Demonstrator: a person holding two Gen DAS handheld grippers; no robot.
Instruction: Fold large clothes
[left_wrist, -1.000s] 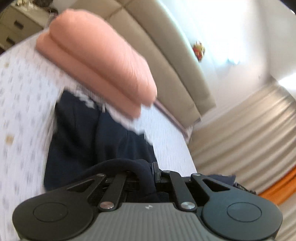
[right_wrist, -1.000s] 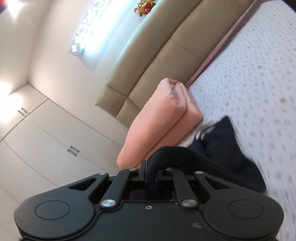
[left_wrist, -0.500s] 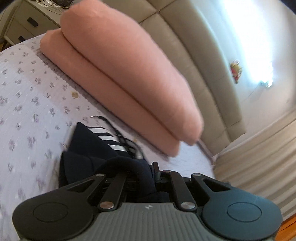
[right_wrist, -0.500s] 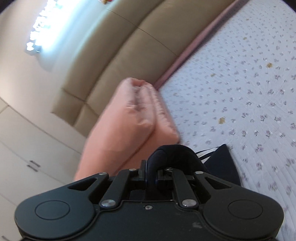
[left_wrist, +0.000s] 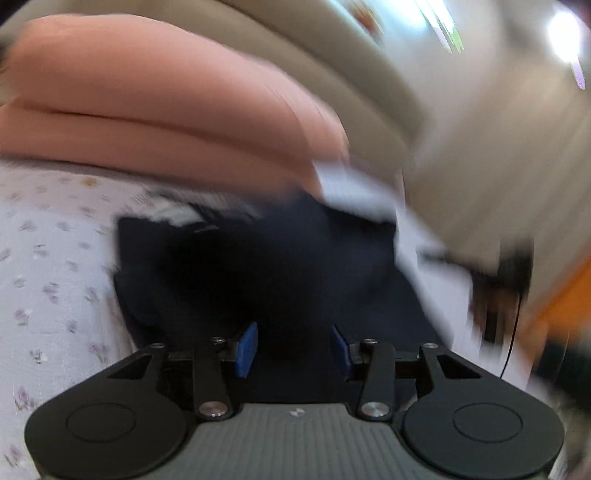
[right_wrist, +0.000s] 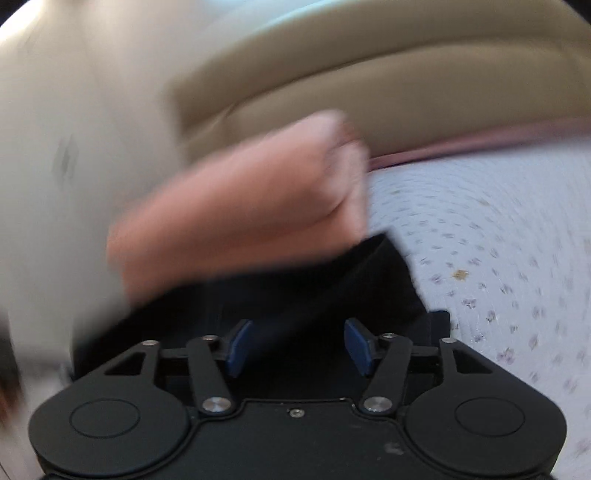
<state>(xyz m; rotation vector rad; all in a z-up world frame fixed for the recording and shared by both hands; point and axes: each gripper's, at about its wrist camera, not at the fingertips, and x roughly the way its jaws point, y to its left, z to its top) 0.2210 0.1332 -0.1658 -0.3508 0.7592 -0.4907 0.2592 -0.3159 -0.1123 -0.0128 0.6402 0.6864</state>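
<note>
The bed (right_wrist: 498, 229), in its flowered cover, now carries the dark navy garment (left_wrist: 258, 266), which lies up at the head edge, against the stacked pink pillows (left_wrist: 155, 110). Half a second ago both tools were clamped on a fold of that cloth. The left hand-held gripper (left_wrist: 291, 347) and the right hand-held gripper (right_wrist: 297, 345) have just been opening; their blue pads stand apart, with the cloth released beneath them. Through the blur, the fold seems laid down, so smoothing or the next fold probably follows.
</note>
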